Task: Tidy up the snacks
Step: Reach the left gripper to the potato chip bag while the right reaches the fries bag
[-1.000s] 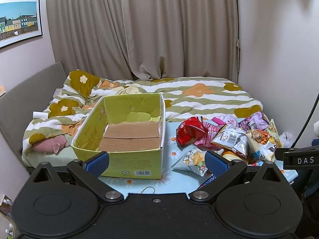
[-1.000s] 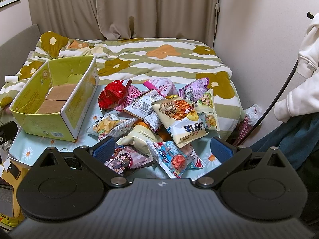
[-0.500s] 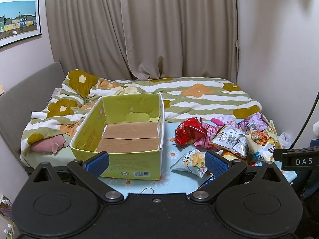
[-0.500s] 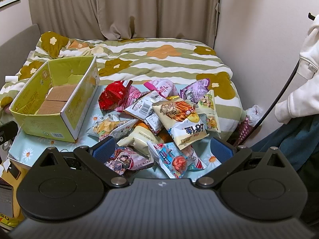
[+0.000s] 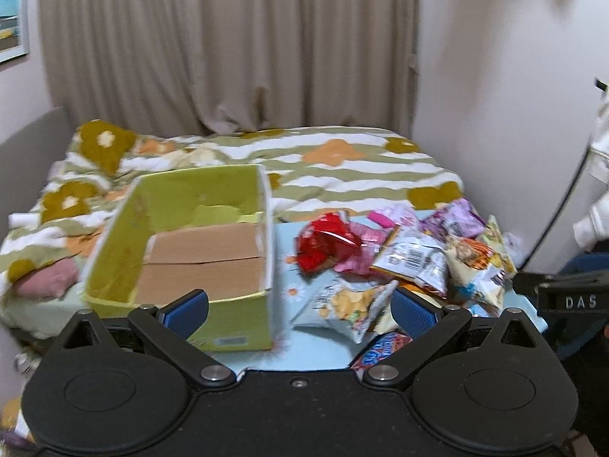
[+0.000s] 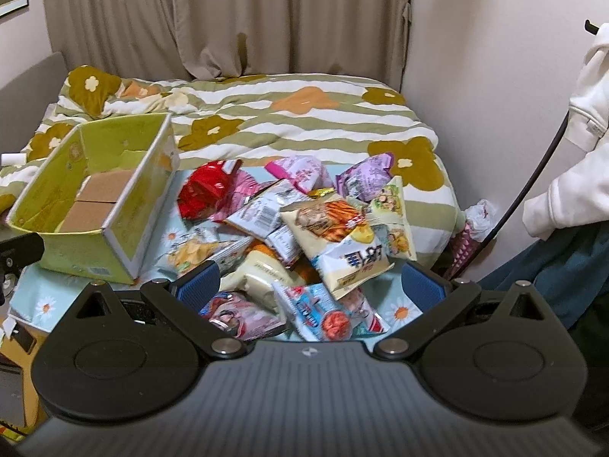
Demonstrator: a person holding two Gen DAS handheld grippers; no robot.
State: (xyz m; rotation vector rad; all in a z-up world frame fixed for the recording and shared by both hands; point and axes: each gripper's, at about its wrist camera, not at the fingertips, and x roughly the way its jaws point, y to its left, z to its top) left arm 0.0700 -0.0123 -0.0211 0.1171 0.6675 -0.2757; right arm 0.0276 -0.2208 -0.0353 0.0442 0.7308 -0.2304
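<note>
Fingers of your right gripper (image 6: 310, 285) and left gripper (image 5: 300, 306) are spread wide and hold nothing, so lower the right pair around the pale chip bag (image 6: 338, 245) just ahead, pinch its edge, then carry it left into the green box (image 6: 95, 205).

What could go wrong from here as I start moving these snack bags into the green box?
The snack pile is heaped and overlapping, so pulling one bag may drag others off the near table edge. The puffy chip bag on top could crush or slip between the fingers. The green box looks light and may slide if bumped.
</note>
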